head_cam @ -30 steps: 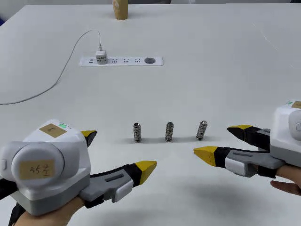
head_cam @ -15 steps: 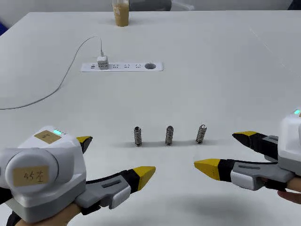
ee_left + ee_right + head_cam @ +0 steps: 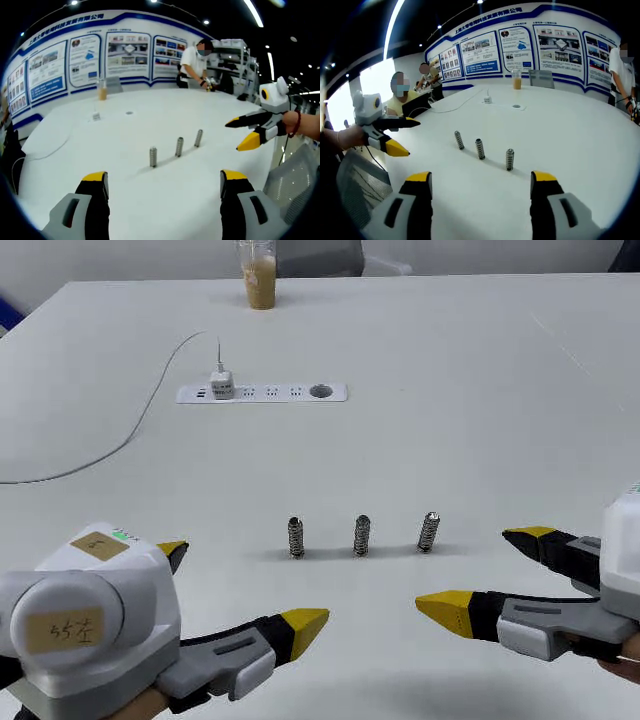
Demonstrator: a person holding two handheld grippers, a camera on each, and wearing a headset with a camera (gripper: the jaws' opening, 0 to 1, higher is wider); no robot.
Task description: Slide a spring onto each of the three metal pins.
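Three metal pins stand upright in a row on the white table, each wrapped by a spring: left pin (image 3: 296, 537), middle pin (image 3: 362, 535), right pin (image 3: 428, 531). The same pins appear as (image 3: 153, 156), (image 3: 179, 146), (image 3: 198, 138) and as (image 3: 458, 139), (image 3: 480, 148), (image 3: 509, 159). My left gripper (image 3: 240, 585) is open at the near left, with nothing between its yellow-tipped fingers. At the near right my right gripper (image 3: 488, 567) is open and holds nothing. Both stay short of the pins.
A white power strip (image 3: 262, 393) with a plugged charger and a trailing cable (image 3: 130, 430) lies farther back. A cup with a brown drink (image 3: 260, 275) stands at the far edge. People stand beyond the table in both gripper views.
Both grippers have drawn back toward me, away from the pins. The head camera has tilted, so the pins and power strip sit lower in the picture. The pins stand as before.
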